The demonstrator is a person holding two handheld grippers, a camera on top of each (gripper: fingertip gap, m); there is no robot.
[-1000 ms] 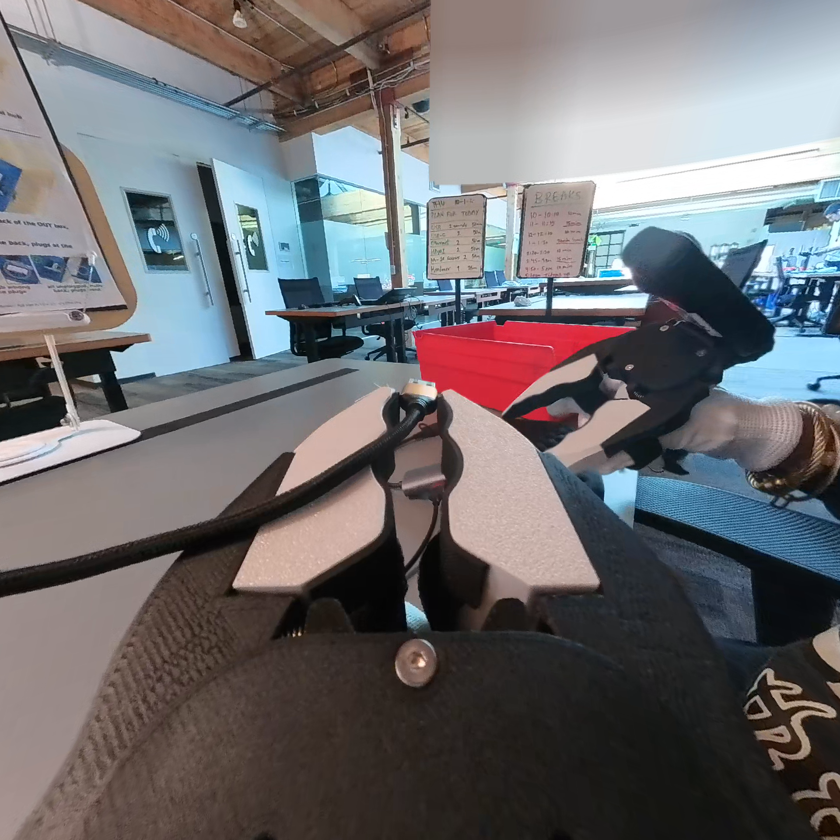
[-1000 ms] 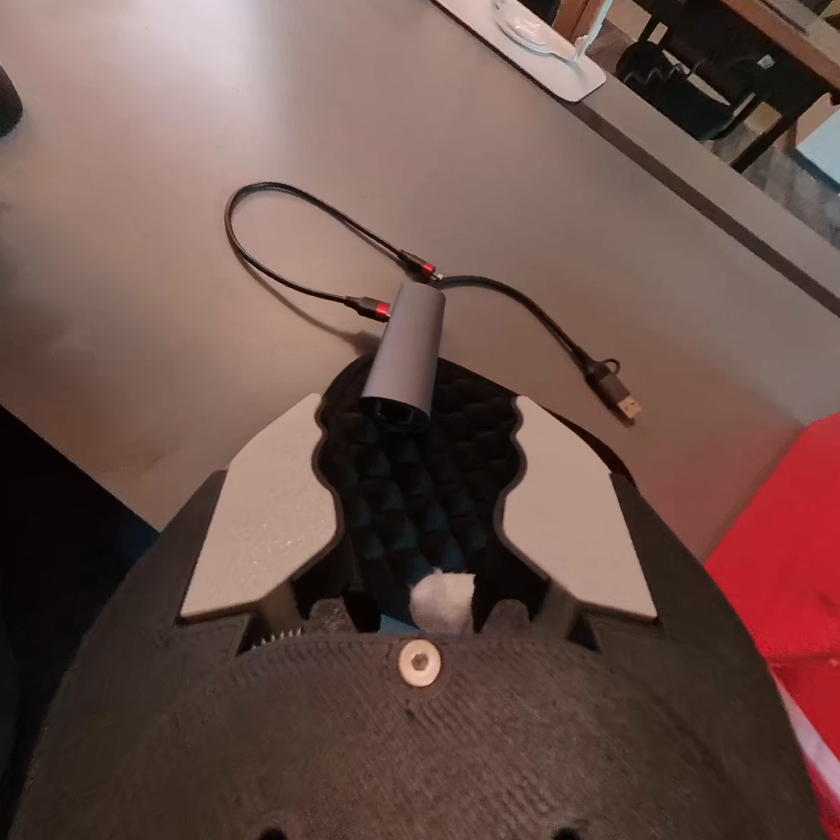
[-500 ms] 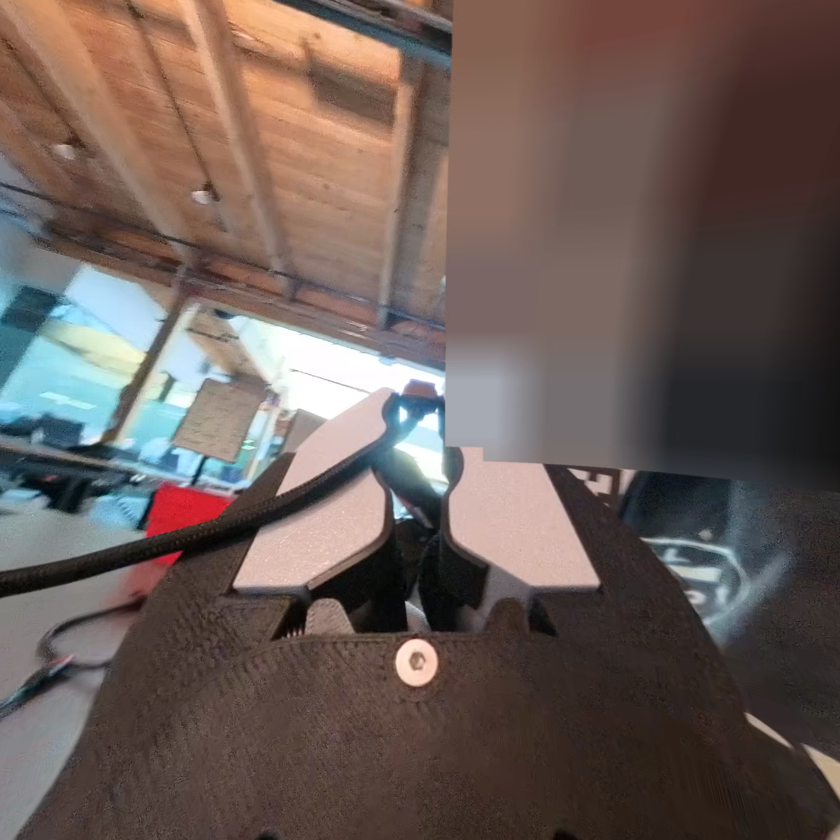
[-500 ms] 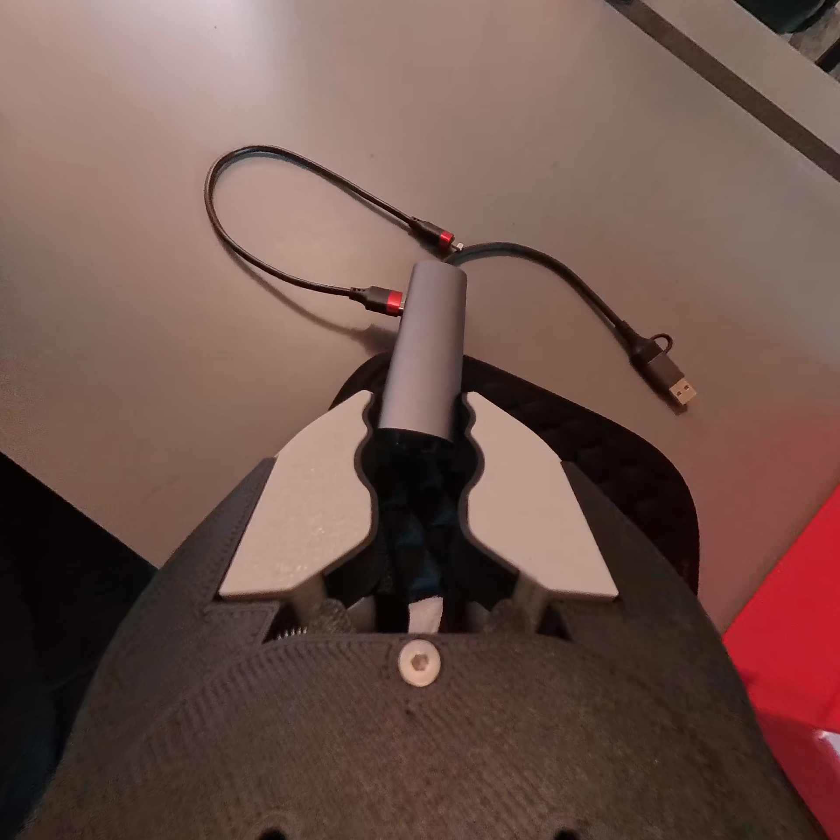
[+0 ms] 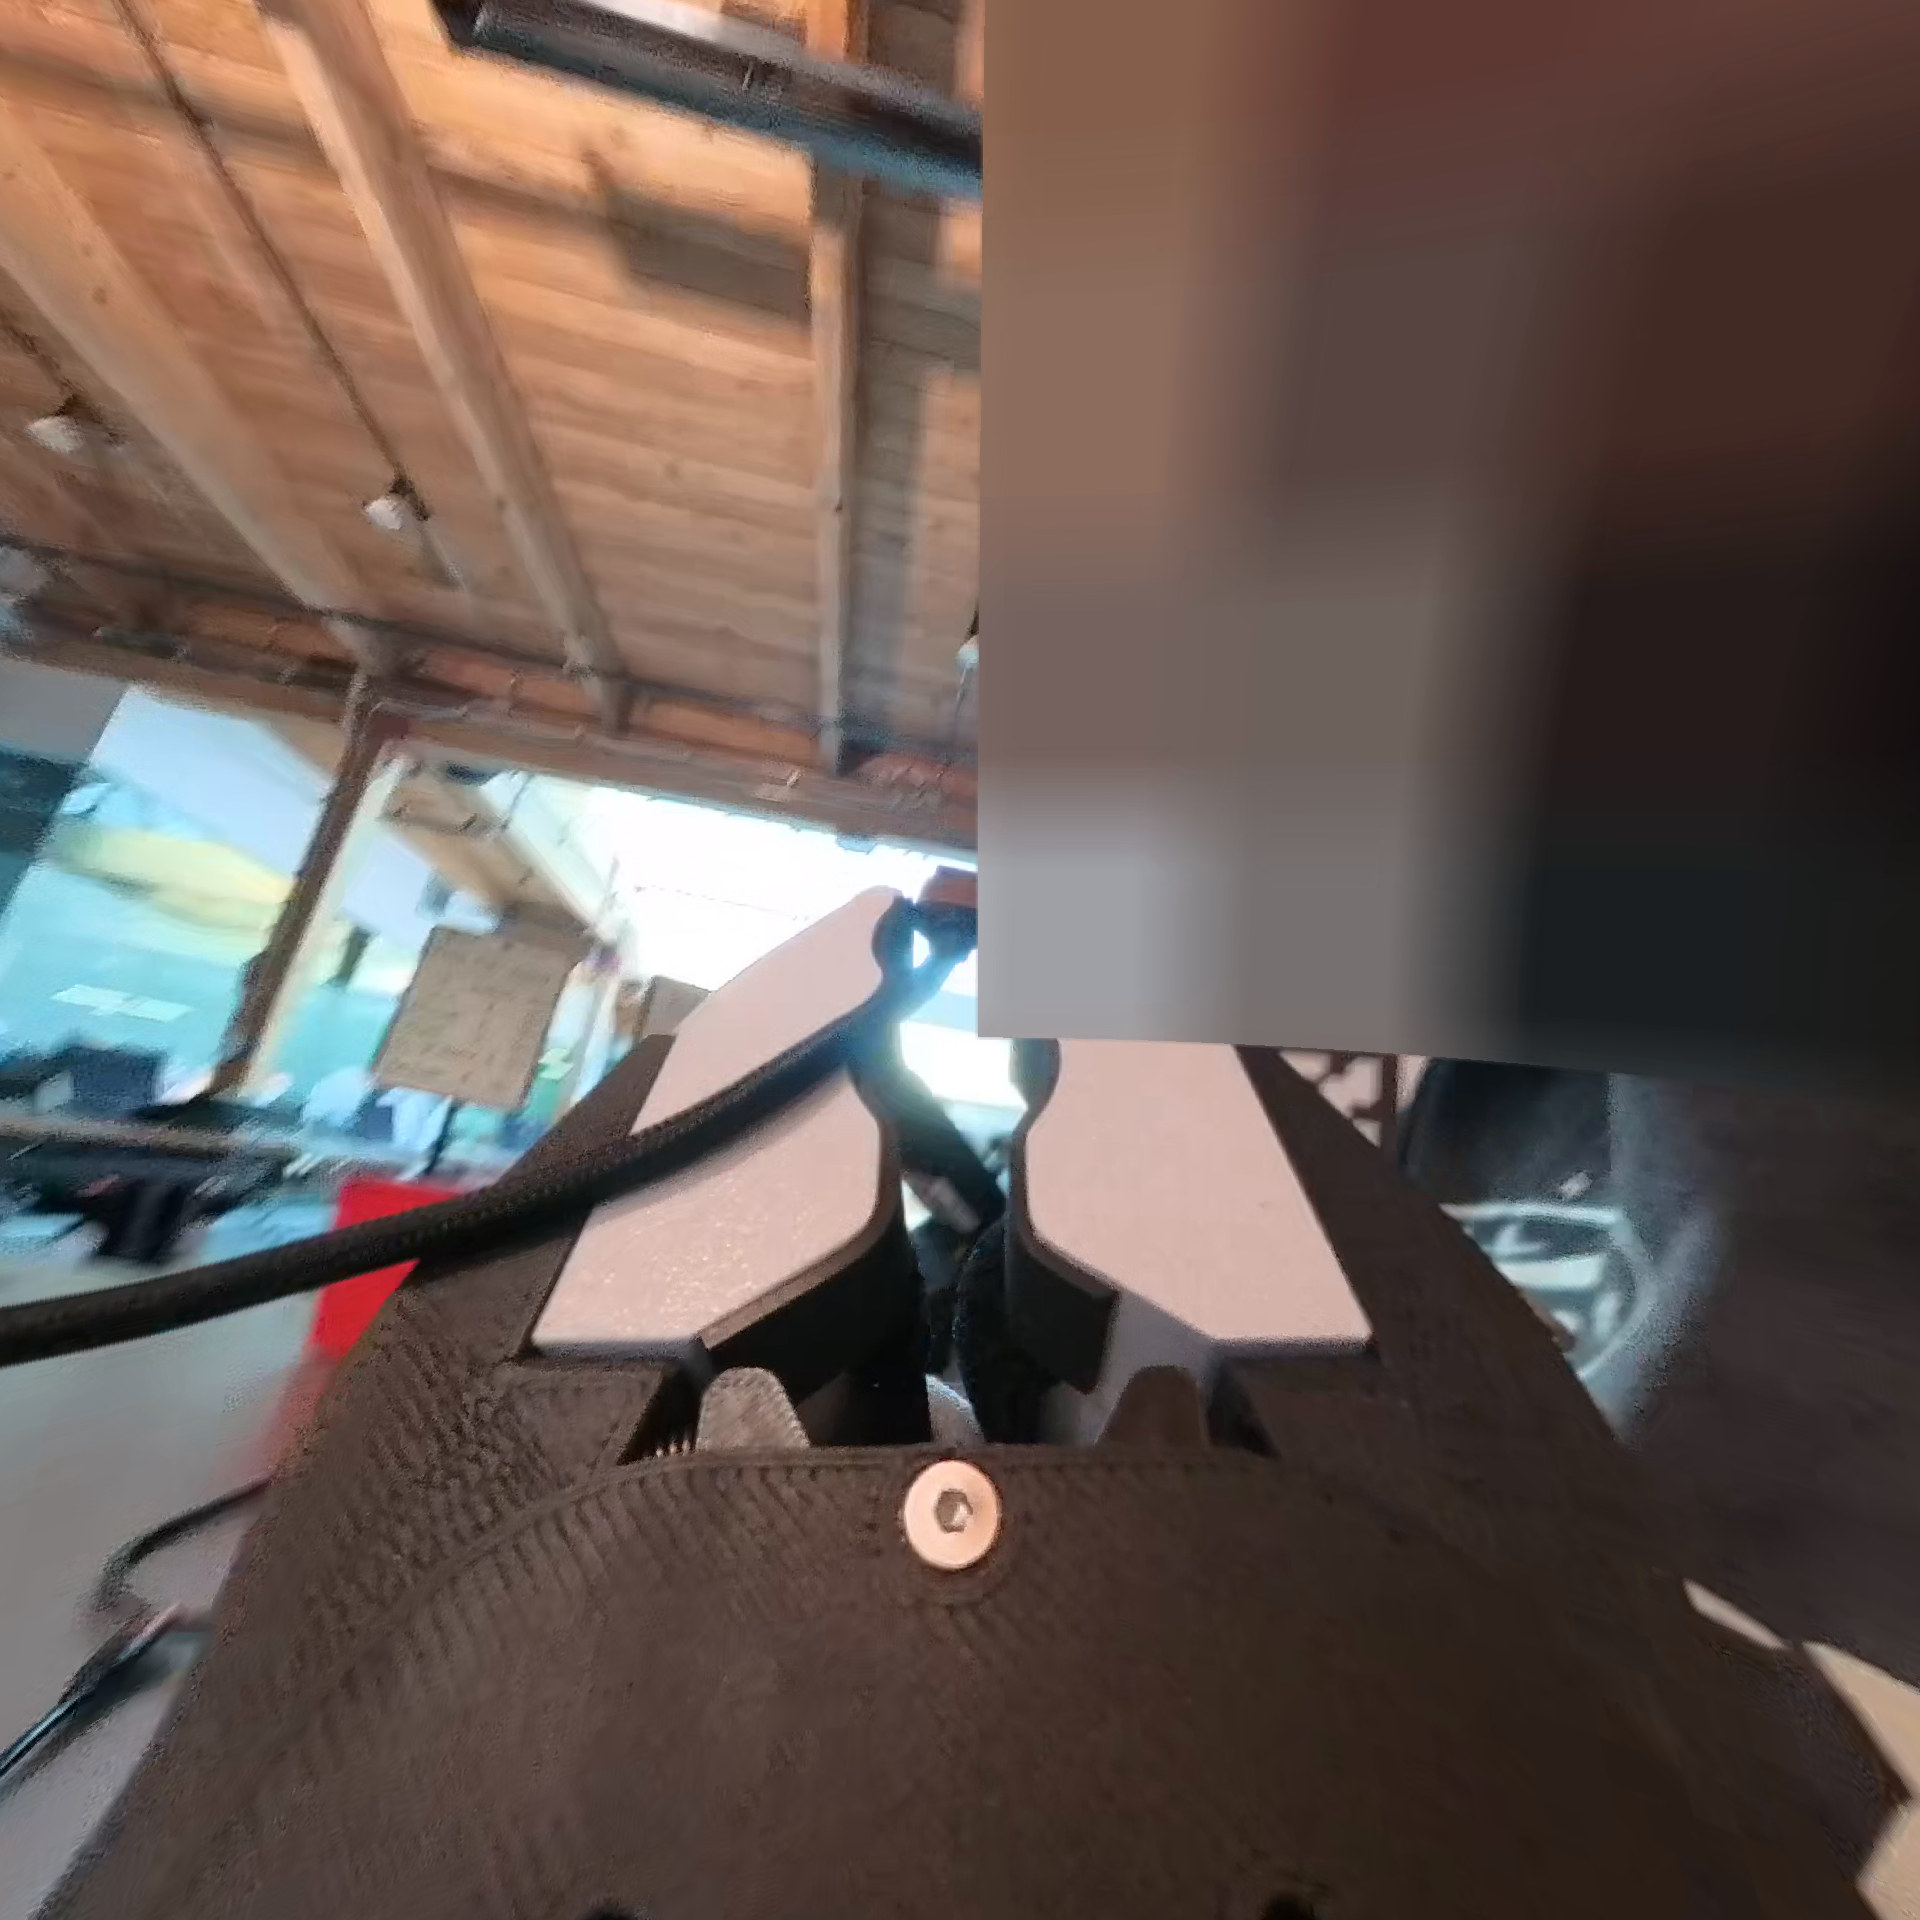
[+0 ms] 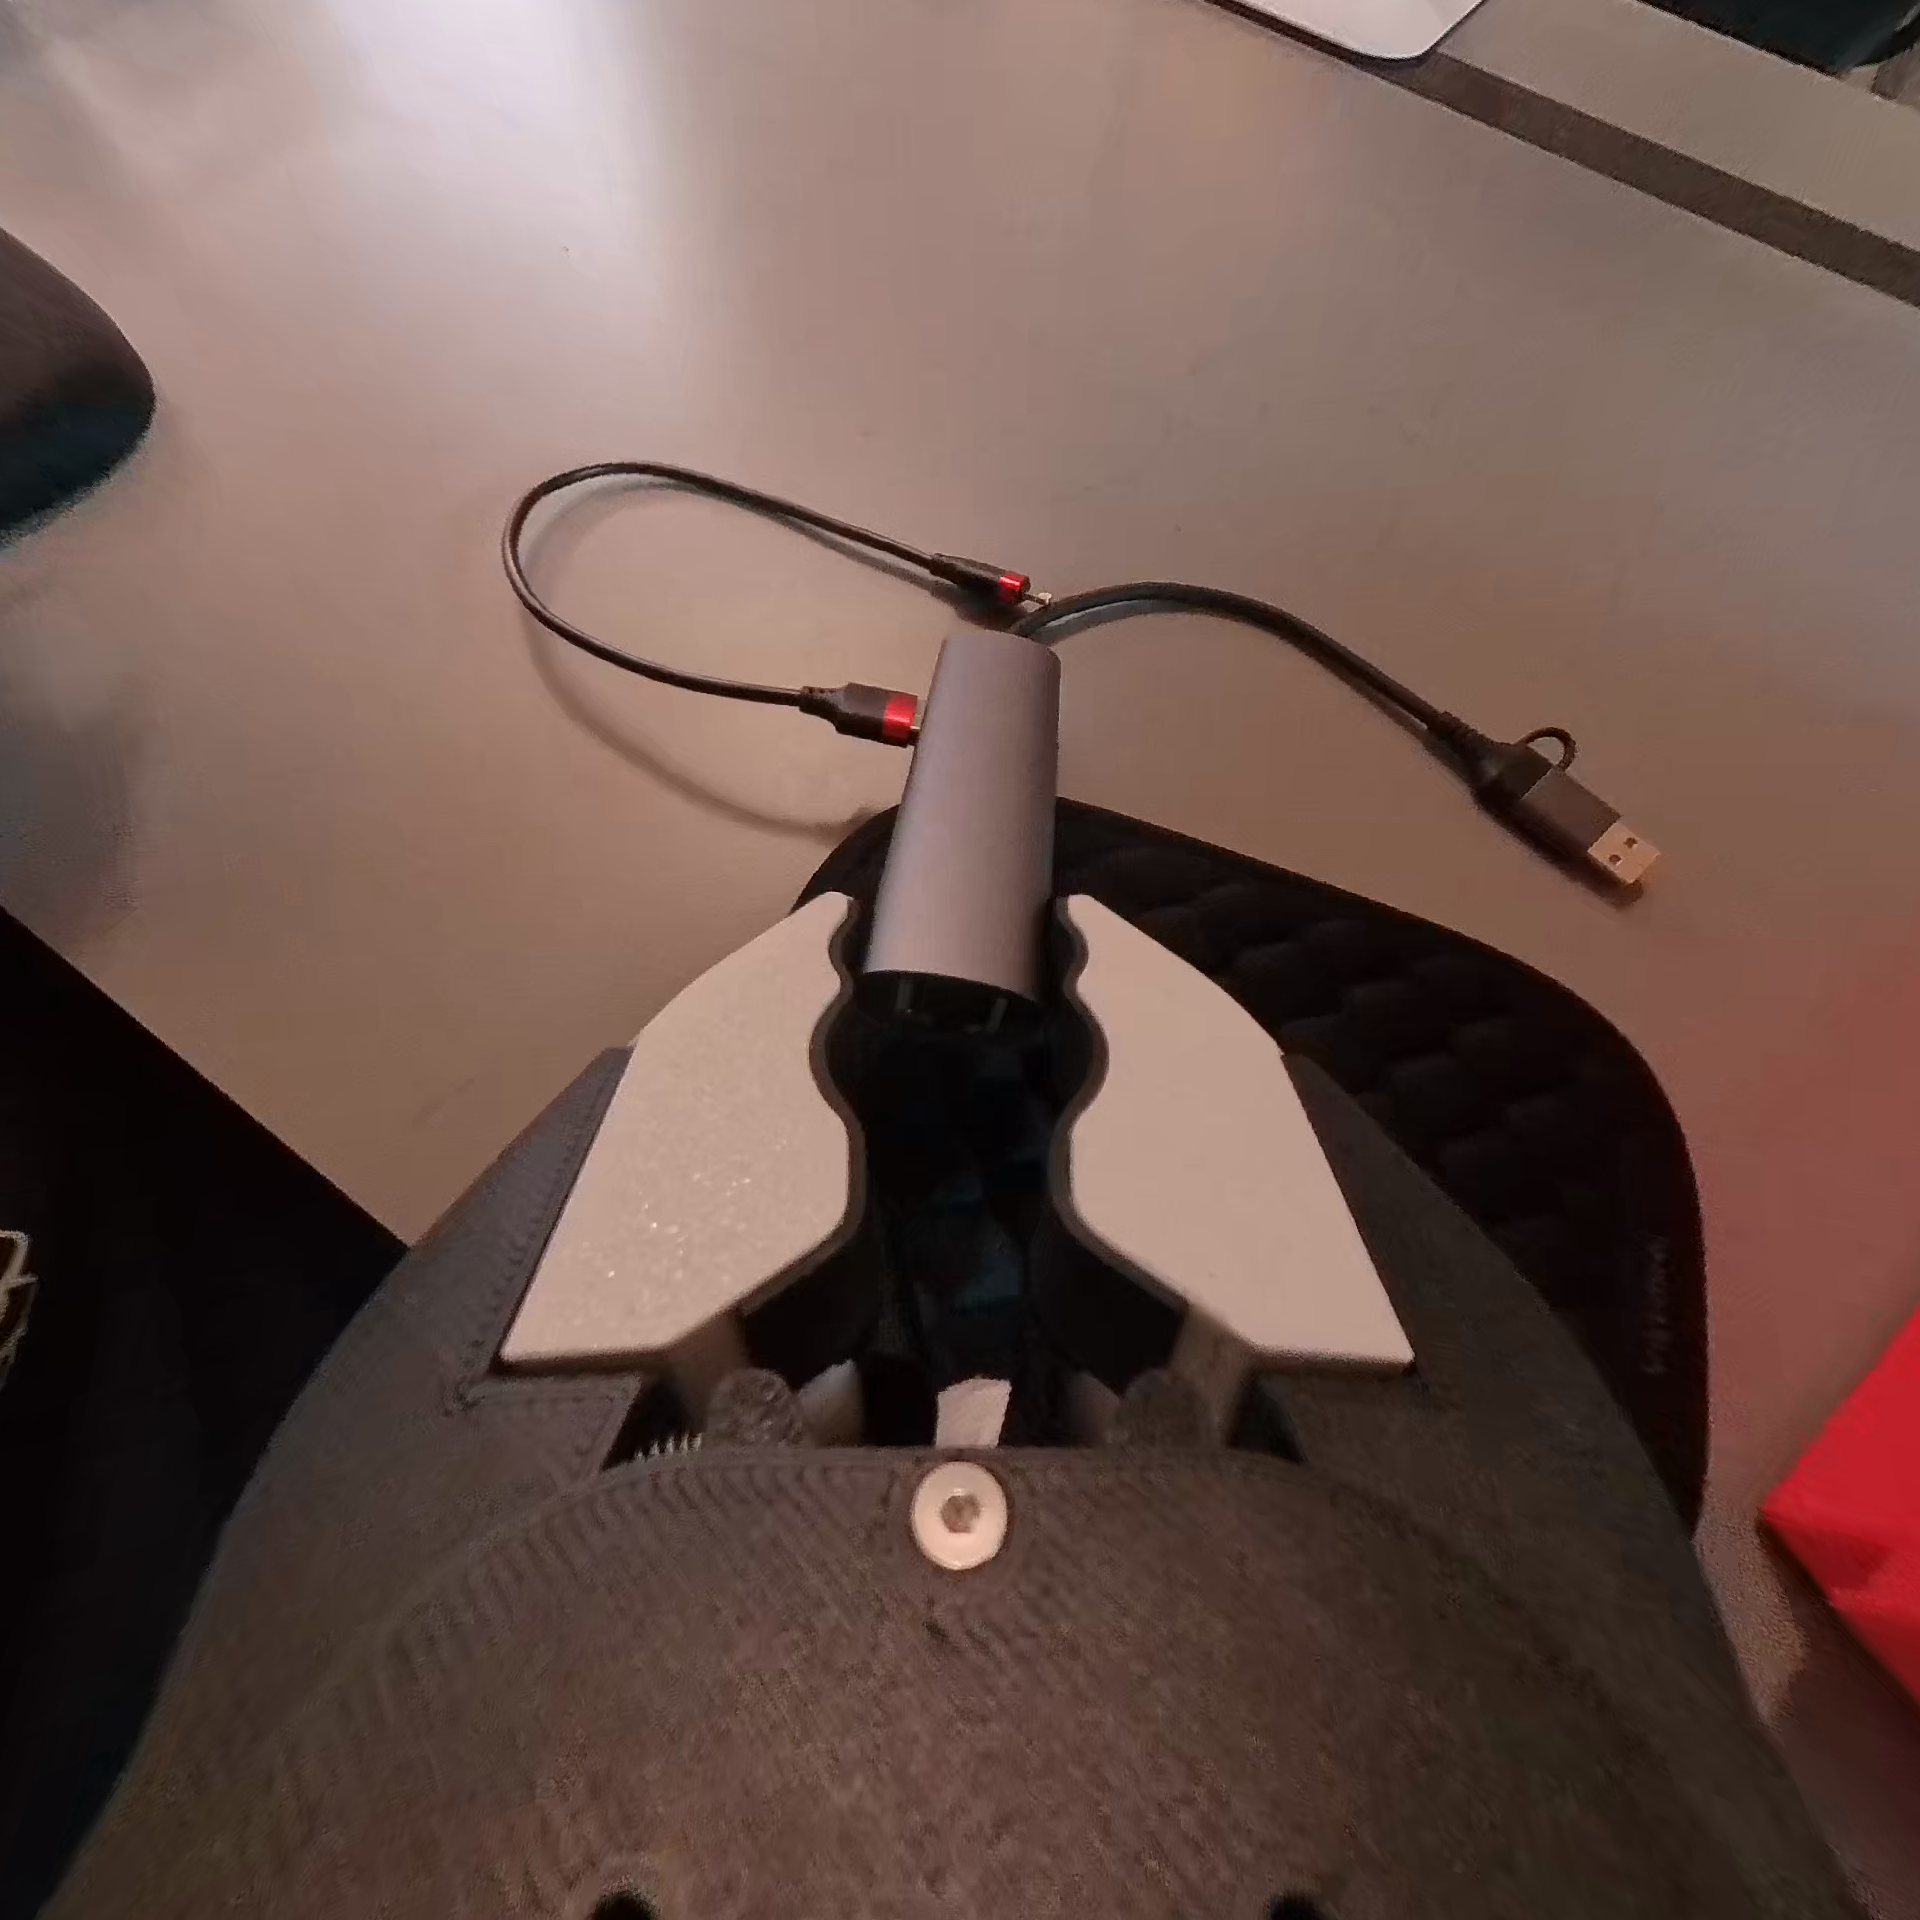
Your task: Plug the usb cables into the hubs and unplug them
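Hub (image 6: 971, 821) was clamped between the right gripper (image 6: 961, 940) fingertips, near end pinched, body pointing out over the grey table (image 6: 520, 260). 1 s ago those jaws stood wide apart with the hub lying loose; at 0.5 s they were already closed on it. Short red-tipped cable (image 6: 665, 582) was plugged into the hub's left side, its other end loose beside the hub's far end. Hub's own lead (image 6: 1351, 675) ran right to a loose USB plug (image 6: 1590, 831). Table edge was close at lower left; red bin (image 6: 1860, 1507) crowded the lower right; open tabletop ahead.

Left gripper (image 5: 961, 987) was closed on the braided black cable (image 5: 416, 1236), plug at the tips partly behind the blur patch. It had tilted up from table level to the wood ceiling (image 5: 468, 364).
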